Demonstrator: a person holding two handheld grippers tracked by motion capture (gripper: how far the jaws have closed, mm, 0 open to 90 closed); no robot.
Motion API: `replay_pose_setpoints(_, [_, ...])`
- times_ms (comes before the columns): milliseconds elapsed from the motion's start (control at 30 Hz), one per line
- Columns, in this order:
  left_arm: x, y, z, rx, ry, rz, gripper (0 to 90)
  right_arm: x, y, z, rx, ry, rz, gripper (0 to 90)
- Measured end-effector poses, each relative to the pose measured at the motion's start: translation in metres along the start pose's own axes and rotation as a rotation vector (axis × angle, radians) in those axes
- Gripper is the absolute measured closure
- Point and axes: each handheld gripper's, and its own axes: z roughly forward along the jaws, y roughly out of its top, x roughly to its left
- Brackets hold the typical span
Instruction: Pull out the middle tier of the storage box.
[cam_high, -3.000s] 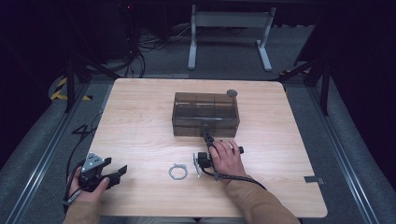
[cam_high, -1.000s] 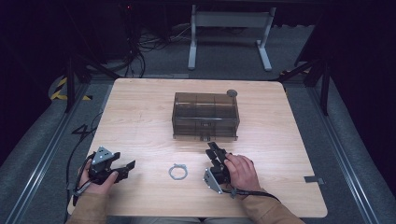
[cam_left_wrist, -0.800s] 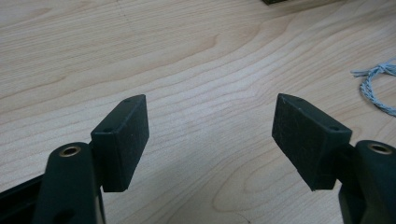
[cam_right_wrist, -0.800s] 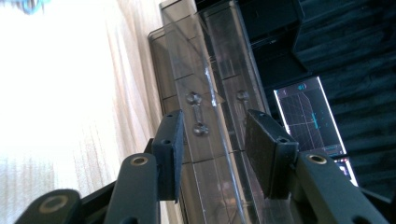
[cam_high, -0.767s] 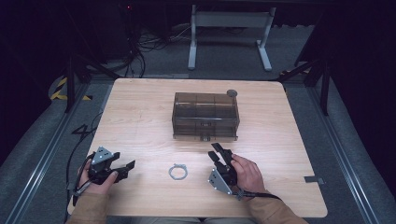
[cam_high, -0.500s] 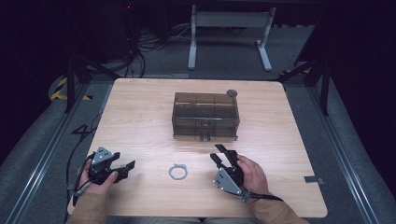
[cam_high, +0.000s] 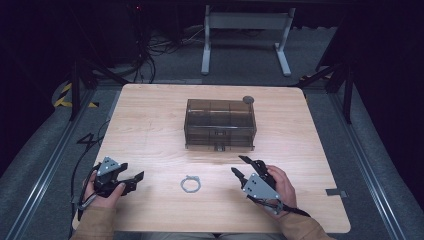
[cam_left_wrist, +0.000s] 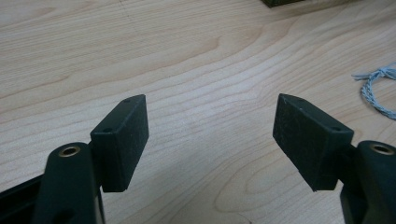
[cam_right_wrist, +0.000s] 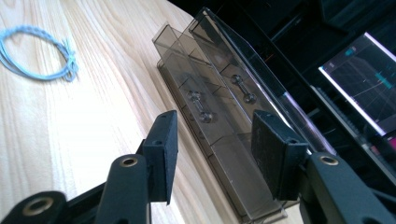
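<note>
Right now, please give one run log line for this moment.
left gripper: open, empty | right gripper: jaws just opening, empty | pale blue braided cord loop: on table between them | smoky transparent plastic drawer box: untouched

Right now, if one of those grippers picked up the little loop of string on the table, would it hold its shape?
Probably not. The string loop looks like thin twisted cord, so it would likely droop limp from the pinch. It seems very light, lying flat on the table, and a push would probably drag and deform it, not roll it.
</note>
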Motion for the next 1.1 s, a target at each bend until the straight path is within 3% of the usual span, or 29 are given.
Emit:
replay_pose_setpoints(233, [0.0, 0.002, 0.002, 0.002, -0.005, -0.002, 27.9, -0.016, -0.004, -0.01, -0.029, 0.087, 0.145, 50.6])
replay_pose_setpoints(600, [0.0, 0.002, 0.002, 0.004, -0.008, -0.005, 27.8, -0.038, -0.003, -0.012, 0.005, 0.178, 0.222, 49.9])
replay_pose_setpoints(767, [0.001, 0.0, 0.0, 0.007, -0.01, -0.008, 27.8, -0.054, -0.002, -0.011, 0.02, 0.24, 0.271, 50.0])
replay_pose_setpoints(933, [0.001, 0.001, 0.001, 0.006, 0.003, -0.015, 28.0, -0.067, -0.001, -0.011, 0.038, 0.256, 0.285, 49.7])
replay_pose_setpoints(1033, [-0.001, 0.001, -0.001, 0.019, -0.012, -0.013, 29.0, -0.073, -0.001, -0.011, 0.046, 0.274, 0.296, 49.7])
replay_pose_setpoints(1100, [-0.001, 0.0, -0.002, 0.025, -0.012, -0.008, 29.2, -0.081, -0.002, -0.01, 0.052, 0.303, 0.321, 49.8])
